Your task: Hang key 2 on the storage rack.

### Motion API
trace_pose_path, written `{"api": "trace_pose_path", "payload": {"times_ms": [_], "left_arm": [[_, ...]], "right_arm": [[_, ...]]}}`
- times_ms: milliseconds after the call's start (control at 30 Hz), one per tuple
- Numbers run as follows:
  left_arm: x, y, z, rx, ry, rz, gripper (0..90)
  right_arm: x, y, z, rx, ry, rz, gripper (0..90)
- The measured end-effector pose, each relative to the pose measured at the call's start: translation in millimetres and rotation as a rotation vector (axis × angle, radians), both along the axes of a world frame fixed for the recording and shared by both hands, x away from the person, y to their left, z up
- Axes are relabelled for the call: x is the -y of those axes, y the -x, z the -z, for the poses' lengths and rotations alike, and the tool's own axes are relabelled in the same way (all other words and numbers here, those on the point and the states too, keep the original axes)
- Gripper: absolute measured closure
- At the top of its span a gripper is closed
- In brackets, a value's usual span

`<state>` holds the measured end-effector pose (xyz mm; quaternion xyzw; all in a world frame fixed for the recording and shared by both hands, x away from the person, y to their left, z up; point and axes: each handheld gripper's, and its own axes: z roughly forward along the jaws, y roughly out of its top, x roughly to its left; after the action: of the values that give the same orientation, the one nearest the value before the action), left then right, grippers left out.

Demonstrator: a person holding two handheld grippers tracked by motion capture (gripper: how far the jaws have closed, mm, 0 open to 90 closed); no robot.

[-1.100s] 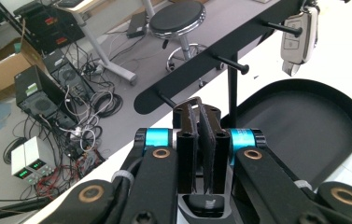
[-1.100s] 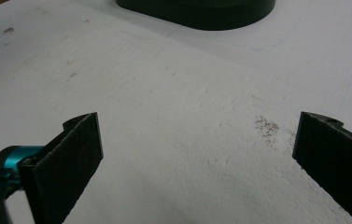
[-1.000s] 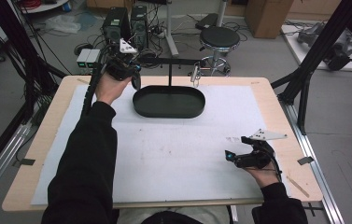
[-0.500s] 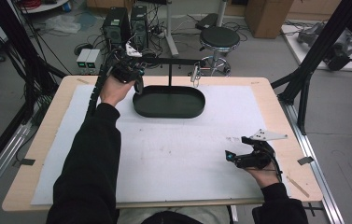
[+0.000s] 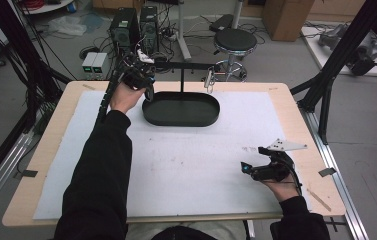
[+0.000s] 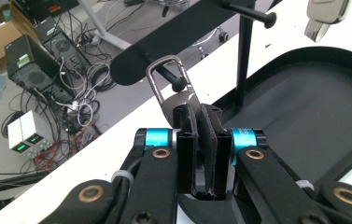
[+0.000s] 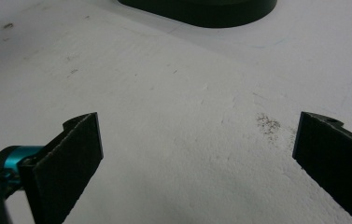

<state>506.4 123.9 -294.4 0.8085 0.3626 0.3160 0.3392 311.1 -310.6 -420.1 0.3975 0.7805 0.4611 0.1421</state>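
Note:
My left gripper [image 5: 145,80] is at the left end of the black T-shaped stand [image 5: 186,65], which rises from the oval black tray [image 5: 176,121]. In the left gripper view its jaws [image 6: 200,112] are shut on a dark metal clip with a loop [image 6: 176,101]. The knob of the stand's left peg [image 6: 179,85] shows inside that loop. A silvery item [image 5: 209,80] hangs from the bar's right end. My right gripper [image 5: 252,158] rests on the white mat at the front right. It is open with nothing between its pads [image 7: 197,126].
A white mat [image 5: 176,170] covers most of the wooden table [image 5: 296,110]. Beyond the far edge there are computer towers [image 5: 136,25], cables and a stool [image 5: 233,42] on the floor. Black frame struts [image 5: 326,95] stand at the table's right side.
My left hand has moved a little to the right and down, bringing the clip to the stand's left peg. The right hand has stayed put.

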Motion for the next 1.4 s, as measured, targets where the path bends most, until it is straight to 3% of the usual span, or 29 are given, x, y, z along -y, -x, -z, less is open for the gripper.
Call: {"api": "trace_pose_path", "payload": {"times_ms": [200, 467, 500, 600, 633, 733, 833, 933, 1100, 1200, 1400], "left_arm": [[-1.1, -4.2, 3.3, 0.009, -0.010, -0.005, 84.3], [-3.8, -11.0, 9.5, 0.009, 0.013, 0.017, 82.5], [-4.8, -11.6, 10.2, -0.001, 0.025, 0.019, 78.8], [-7.0, -11.1, 11.0, -0.034, 0.049, 0.038, 53.5], [-7.3, -10.2, 11.5, -0.035, 0.052, 0.053, 51.1], [-7.5, -5.8, 11.6, -0.026, 0.024, 0.086, 33.1], [-10.8, -3.1, 10.3, -0.032, 0.056, 0.123, 16.5], [-14.1, -1.3, 9.7, -0.052, 0.103, 0.153, 6.6], [-23.7, 6.1, 8.7, -0.045, 0.130, 0.187, 5.6], [-31.8, 11.7, 8.8, -0.049, 0.131, 0.185, 5.6], [-51.1, 23.9, 13.2, -0.053, 0.180, 0.183, 5.6]], "right_arm": [[-1.2, -0.1, 0.6, -0.002, 0.007, -0.006, 0.8], [-2.3, -0.8, 1.5, -0.006, 0.012, -0.007, 0.8], [-2.7, -0.6, 1.6, -0.011, 0.013, -0.008, 0.8], [-2.2, -0.3, 1.5, -0.006, 0.014, -0.007, 0.8], [-1.9, 0.1, 1.4, -0.007, 0.012, -0.004, 0.8], [-1.2, 0.7, 1.3, -0.006, 0.008, -0.005, 0.8], [-1.7, 1.3, 1.3, -0.010, 0.008, -0.011, 0.8], [-1.9, 1.0, 1.5, -0.013, 0.008, -0.011, 0.8], [-0.5, 0.7, 1.5, -0.011, 0.004, -0.006, 0.8], [-0.1, 0.4, 1.9, -0.013, 0.002, -0.001, 0.8], [-1.4, 0.1, 2.2, -0.013, 0.007, -0.001, 0.8]]}}
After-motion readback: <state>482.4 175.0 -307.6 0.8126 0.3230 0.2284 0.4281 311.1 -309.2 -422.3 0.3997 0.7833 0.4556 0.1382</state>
